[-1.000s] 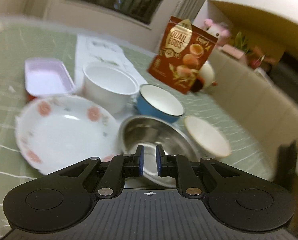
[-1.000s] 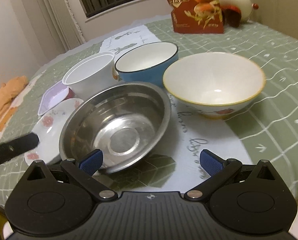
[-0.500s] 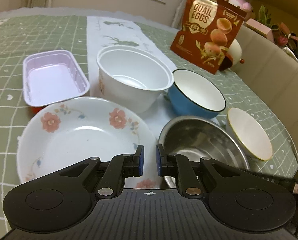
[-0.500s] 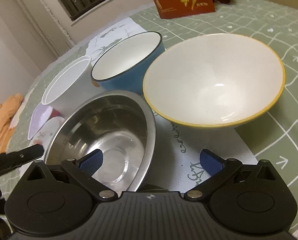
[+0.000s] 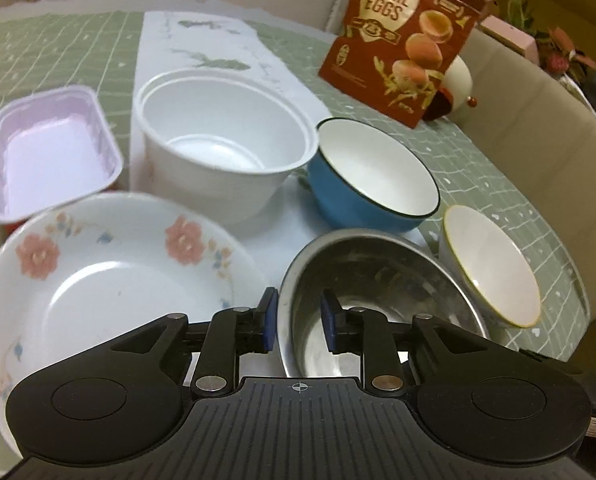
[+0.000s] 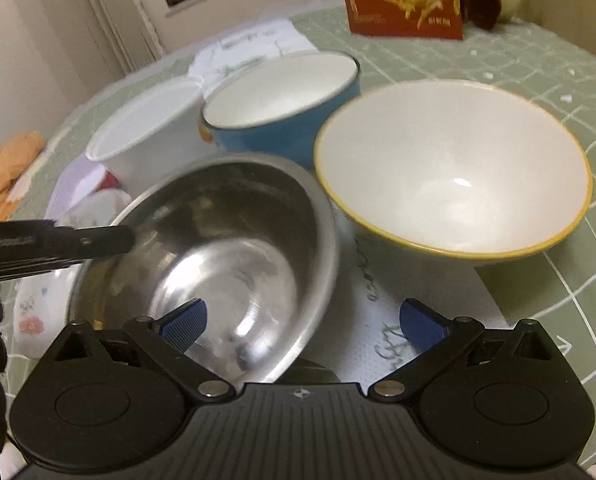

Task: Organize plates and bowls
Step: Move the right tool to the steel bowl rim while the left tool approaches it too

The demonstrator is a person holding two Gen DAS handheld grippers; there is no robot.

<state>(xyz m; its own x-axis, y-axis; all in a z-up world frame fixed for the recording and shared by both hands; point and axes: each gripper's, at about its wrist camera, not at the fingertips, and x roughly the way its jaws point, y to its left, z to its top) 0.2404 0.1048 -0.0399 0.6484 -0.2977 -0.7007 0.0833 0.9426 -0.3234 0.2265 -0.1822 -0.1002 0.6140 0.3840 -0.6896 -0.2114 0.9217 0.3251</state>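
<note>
Fingers of the left gripper (image 5: 298, 322) sit narrow around the steel bowl (image 5: 381, 300) rim; pinch firmly, lift slowly. Right gripper (image 6: 303, 322) stays wide.

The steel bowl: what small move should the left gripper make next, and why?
Probably close the left gripper: its fingers are apart and straddle the near-left rim of the steel bowl, one outside, one inside. The right gripper hangs open.

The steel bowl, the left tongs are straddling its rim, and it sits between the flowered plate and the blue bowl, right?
Not quite. The left tongs do straddle the steel bowl's rim, but it sits between the flowered plate and the yellow-rimmed white bowl. The blue bowl stands behind it, as the left wrist view shows.
</note>
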